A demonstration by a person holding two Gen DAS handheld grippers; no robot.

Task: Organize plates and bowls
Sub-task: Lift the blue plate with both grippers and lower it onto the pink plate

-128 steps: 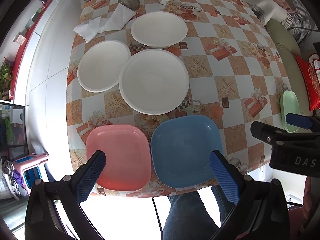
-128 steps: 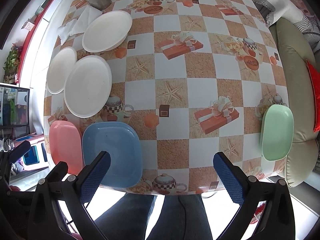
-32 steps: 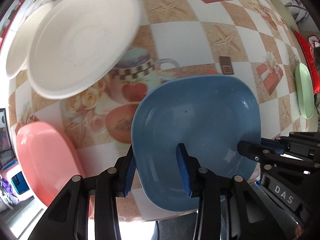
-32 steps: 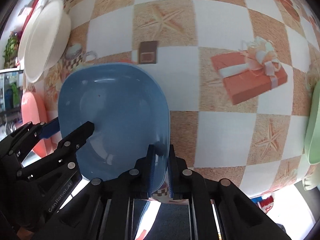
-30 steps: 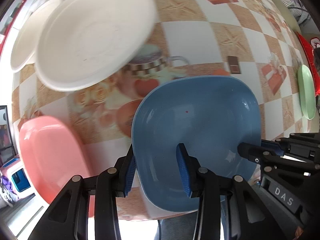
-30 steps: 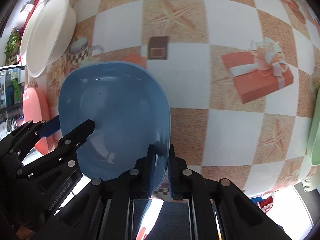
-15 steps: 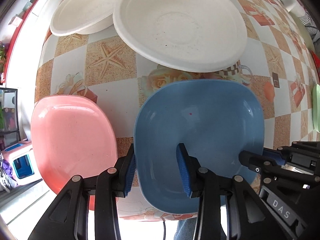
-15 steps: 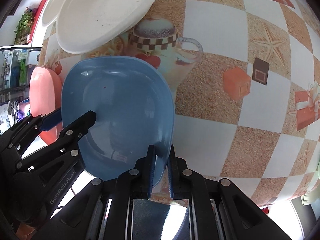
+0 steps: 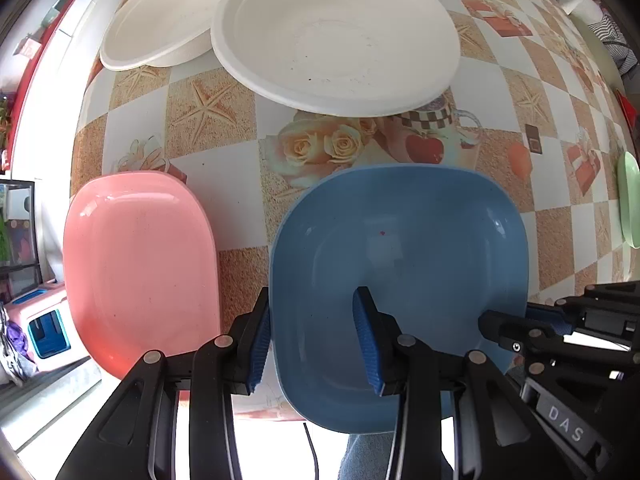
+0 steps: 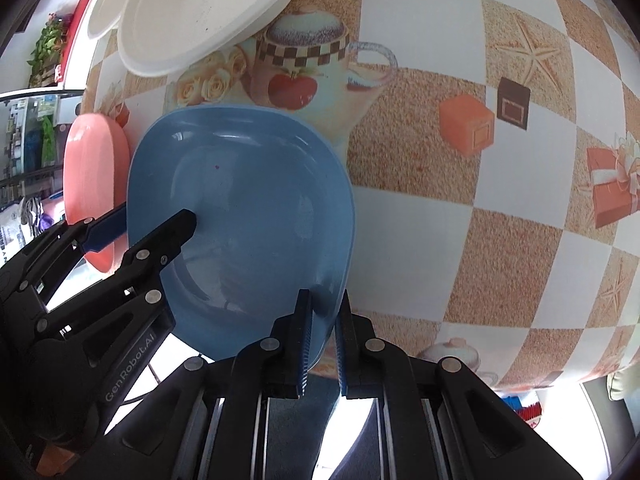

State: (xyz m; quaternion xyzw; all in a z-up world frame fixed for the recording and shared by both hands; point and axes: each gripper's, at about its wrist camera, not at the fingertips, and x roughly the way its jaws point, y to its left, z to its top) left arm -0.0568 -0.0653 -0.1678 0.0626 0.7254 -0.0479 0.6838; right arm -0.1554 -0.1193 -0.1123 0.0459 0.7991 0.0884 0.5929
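A blue square plate (image 9: 400, 264) is held above the table's near edge by both grippers. My left gripper (image 9: 314, 336) is shut on its near left rim, one finger inside the plate and one outside. My right gripper (image 10: 322, 332) is shut on its near right rim; the plate also shows in the right wrist view (image 10: 248, 216). A pink square plate (image 9: 136, 256) lies on the table just left of the blue one. Two white round plates (image 9: 336, 36) (image 9: 160, 36) lie overlapping farther back.
A green plate (image 9: 630, 200) sits at the table's right edge. The table (image 9: 208, 108) has a checkered printed cloth. A pink stool (image 9: 44, 324) stands on the floor to the left, below the table edge. The person's legs are under the near edge.
Both grippers closed on the blue plate and carried it to the left, toward the pink plate. The white plates now sit straight ahead of it.
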